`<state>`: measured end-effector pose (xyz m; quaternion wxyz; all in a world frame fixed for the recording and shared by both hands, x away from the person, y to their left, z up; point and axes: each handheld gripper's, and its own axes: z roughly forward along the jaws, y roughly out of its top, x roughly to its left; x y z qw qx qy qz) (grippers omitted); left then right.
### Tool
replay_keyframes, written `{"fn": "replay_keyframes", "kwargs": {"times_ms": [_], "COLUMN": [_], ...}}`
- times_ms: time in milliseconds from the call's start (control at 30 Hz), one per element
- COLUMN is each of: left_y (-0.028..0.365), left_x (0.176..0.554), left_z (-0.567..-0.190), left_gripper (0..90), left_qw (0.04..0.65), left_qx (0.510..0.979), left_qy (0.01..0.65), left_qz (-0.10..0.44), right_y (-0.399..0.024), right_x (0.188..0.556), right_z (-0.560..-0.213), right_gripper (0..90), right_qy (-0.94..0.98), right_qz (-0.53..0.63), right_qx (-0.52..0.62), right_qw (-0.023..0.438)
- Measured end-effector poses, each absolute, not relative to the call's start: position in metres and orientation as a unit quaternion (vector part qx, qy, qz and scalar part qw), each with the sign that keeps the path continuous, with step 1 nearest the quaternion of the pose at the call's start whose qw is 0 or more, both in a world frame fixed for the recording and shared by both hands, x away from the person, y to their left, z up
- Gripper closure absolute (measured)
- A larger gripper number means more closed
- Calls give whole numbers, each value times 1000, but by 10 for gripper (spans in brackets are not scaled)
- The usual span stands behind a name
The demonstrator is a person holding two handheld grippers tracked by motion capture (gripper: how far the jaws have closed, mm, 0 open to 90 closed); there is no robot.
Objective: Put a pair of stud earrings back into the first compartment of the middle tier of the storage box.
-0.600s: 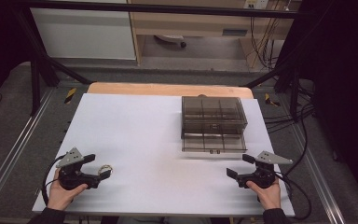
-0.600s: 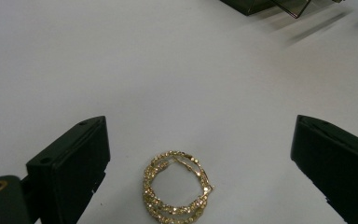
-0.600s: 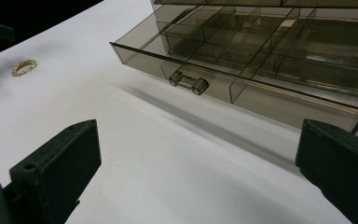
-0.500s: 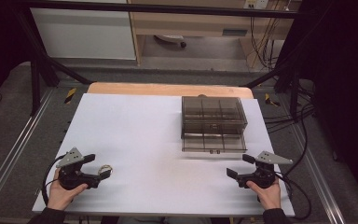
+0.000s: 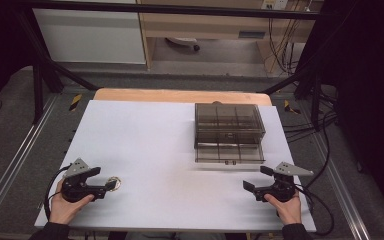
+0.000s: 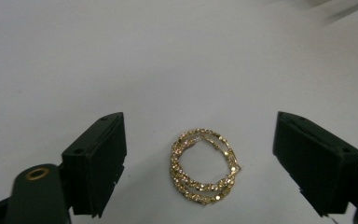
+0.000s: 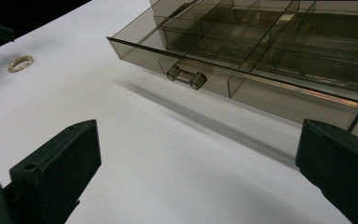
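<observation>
Lying flat on the white table point(image 5: 170, 150), a pair of gold hoop earrings point(image 6: 203, 165) sits between the two black jaws of the left gripper point(image 5: 111, 184), one hoop overlapping the other. The jaws stand wide apart, and neither one touches the earrings; bare table shows on both sides of the hoops in the left gripper view. In the high view the earrings point(image 5: 113, 181) appear as a small gold ring right at the tips of that gripper, which a hand point(image 5: 65, 207) holds low over the table.

The landmark is the smoky clear drawer box point(image 5: 228, 131), which stands toward the far right of the table. Its lower drawer point(image 5: 229, 152) is pulled out toward the person, with a small clear handle point(image 7: 187, 77) on its front and divided compartments inside; whether anything lies in them is hard to say through the tinted plastic. The earrings lie well apart from the box, off to its near left.

The right gripper point(image 5: 255, 180) is held near the front right corner of the box, a little on the person's side of the drawer. Its jaws are also spread wide with nothing between them, and in the right gripper view they point at the drawer front, with the earrings point(image 7: 20, 63) far off at the left.
</observation>
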<state>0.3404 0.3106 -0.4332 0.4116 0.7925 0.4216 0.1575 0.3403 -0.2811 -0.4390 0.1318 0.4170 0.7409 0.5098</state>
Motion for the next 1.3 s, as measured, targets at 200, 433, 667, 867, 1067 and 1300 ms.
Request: {"fn": "replay_keyframes", "kwargs": {"times_ms": [200, 433, 667, 867, 1067, 1300], "left_y": [310, 307, 305, 304, 302, 302], "left_x": [341, 342, 347, 349, 351, 352], "left_z": [-434, -436, -440, -441, -443, -444], "left_gripper": [313, 499, 597, 674, 731, 789], "left_qw": [390, 368, 352, 350, 345, 342], "left_qx": [794, 796, 794, 795, 795, 796], "left_qy": [438, 454, 470, 472, 475, 478], "left_qz": [163, 159, 158, 154, 149, 144], "right_y": [-281, -282, -282, -282, -282, -282], "right_x": [340, 340, 340, 341, 341, 341], "right_z": [-439, -440, -440, -439, -440, -440], "right_gripper": [6, 6, 6, 6, 6, 6], "right_qy": [742, 741, 741, 742, 742, 742], "right_qz": [508, 508, 507, 507, 506, 506], "right_qx": [418, 420, 421, 421, 421, 421], "right_qw": [129, 128, 127, 126, 125, 125]}}
